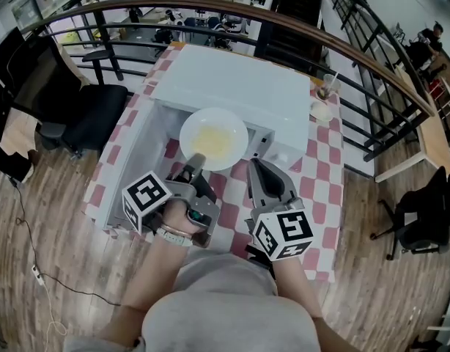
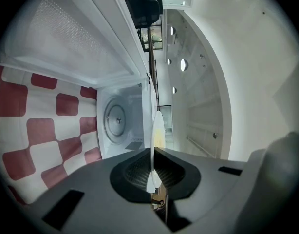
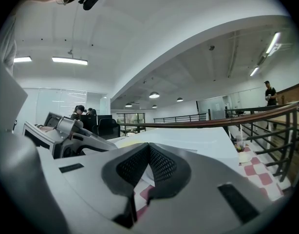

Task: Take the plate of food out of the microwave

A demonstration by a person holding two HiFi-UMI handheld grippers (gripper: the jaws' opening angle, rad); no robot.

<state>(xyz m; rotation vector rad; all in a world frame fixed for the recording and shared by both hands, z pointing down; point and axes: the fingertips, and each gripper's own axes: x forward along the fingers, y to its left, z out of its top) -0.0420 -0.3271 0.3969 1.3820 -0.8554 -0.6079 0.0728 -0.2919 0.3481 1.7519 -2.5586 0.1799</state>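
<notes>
A white plate [image 1: 214,138] with yellow food hangs level just in front of the open white microwave [image 1: 232,86]. My left gripper [image 1: 196,161] is shut on the plate's near rim. In the left gripper view the plate [image 2: 158,128] shows edge-on between the pads of the left gripper [image 2: 153,179], with the empty cavity and its turntable [image 2: 115,118] beyond. The microwave door [image 1: 133,160] stands swung open to the left. My right gripper [image 1: 258,166] is to the right of the plate, shut with nothing in it; its pads meet in the right gripper view, where the right gripper [image 3: 149,147] faces the microwave's top [image 3: 188,140].
The microwave stands on a table with a red-and-white checked cloth [image 1: 320,182]. A cup with a straw [image 1: 325,88] and a small dish [image 1: 320,111] stand at the table's back right. A curved railing [image 1: 283,22] runs behind; a black office chair [image 1: 93,112] is at the left.
</notes>
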